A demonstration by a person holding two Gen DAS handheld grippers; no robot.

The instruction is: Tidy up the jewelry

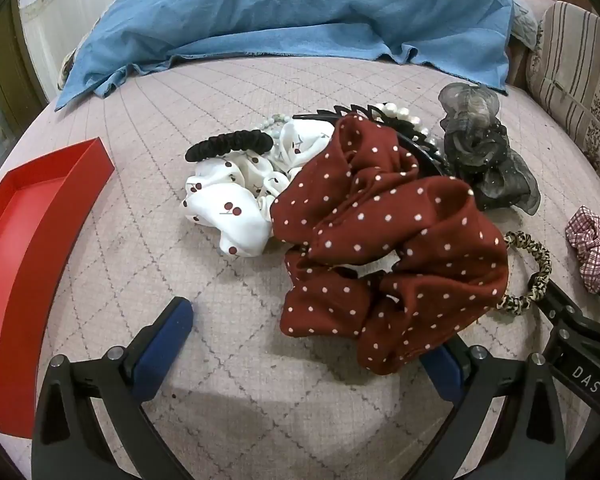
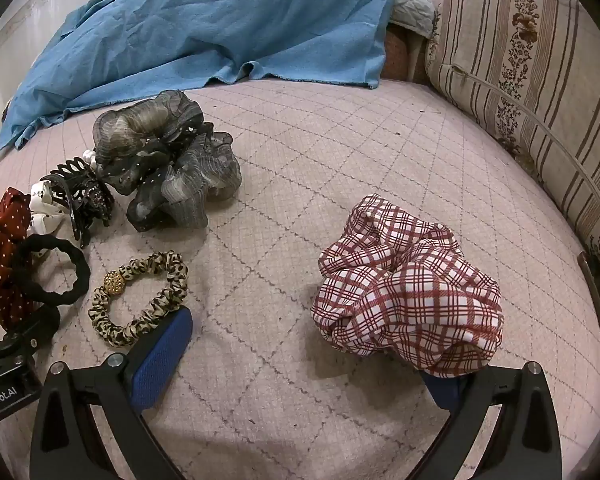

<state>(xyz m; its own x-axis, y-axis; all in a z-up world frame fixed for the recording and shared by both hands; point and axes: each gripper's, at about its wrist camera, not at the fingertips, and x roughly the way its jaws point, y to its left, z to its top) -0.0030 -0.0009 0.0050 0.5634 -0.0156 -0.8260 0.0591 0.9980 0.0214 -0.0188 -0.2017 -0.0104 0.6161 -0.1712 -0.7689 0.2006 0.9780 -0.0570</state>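
This is a home, most likely a bedroom or sitting room. A pink quilted bed cover with a grey grid pattern [image 2: 340, 168] carries the things. A crumpled blue cotton cloth [image 2: 204, 28] lies along its far edge, and a beige striped floral cushion [image 2: 512, 60] leans at its far right corner.

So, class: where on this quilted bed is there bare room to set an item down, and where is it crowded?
Free: the stretch between the red tray and the cherry-print scrunchie, and the patch between the grey organza scrunchie and the plaid scrunchie. Crowded: around the red polka-dot scrunchie, where the black claw clip and leopard hair tie cluster.
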